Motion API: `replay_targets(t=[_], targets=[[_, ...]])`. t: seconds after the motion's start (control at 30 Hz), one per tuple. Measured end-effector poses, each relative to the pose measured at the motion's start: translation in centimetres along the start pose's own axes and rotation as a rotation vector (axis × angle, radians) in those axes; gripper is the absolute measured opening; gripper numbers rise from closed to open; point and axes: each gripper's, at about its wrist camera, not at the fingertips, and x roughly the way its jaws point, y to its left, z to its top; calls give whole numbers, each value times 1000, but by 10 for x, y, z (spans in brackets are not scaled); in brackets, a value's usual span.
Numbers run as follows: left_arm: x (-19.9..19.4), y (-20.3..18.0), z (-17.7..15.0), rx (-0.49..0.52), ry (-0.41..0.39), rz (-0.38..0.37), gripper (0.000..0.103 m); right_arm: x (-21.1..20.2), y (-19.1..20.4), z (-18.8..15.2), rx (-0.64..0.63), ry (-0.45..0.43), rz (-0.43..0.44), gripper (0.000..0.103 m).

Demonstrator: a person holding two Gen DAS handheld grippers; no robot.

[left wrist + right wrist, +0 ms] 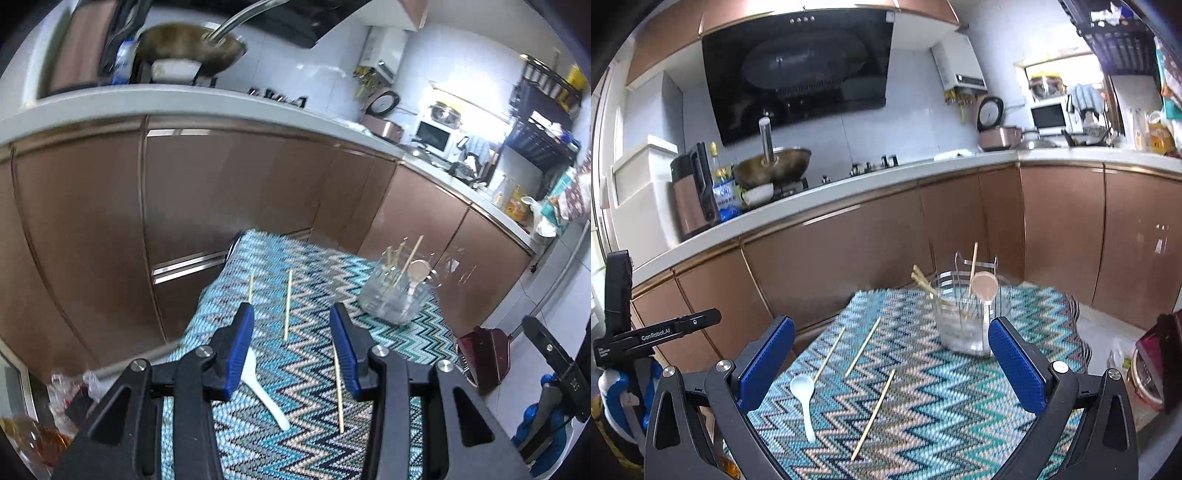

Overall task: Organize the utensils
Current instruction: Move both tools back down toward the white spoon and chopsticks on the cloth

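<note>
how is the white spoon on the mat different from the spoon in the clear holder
The white spoon lies flat on the zigzag mat, while the pinkish-tan spoon stands upright, bowl up, in the clear holder. The white spoon lies loose among three loose chopsticks, while the pinkish-tan spoon shares the holder with several chopsticks. Both are short soup-style spoons with rounded bowls.

Zigzag-patterned cloth point(923, 406) bears chopsticks point(873, 413), white spoon point(804, 395), clear holder point(964, 321).
</note>
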Motion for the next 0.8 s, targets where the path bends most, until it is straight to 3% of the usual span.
replay_targets(t=[0.27, 0.53, 0.8], targets=[[30, 38, -26, -72, 105, 36, 41, -2, -15, -12, 17, 81, -42, 100], [66, 64, -43, -131, 203, 12, 41, 18, -20, -23, 30, 174, -16, 81], [103, 90, -54, -180, 306, -13, 41, 74, -10, -45, 45, 327, 64, 63]])
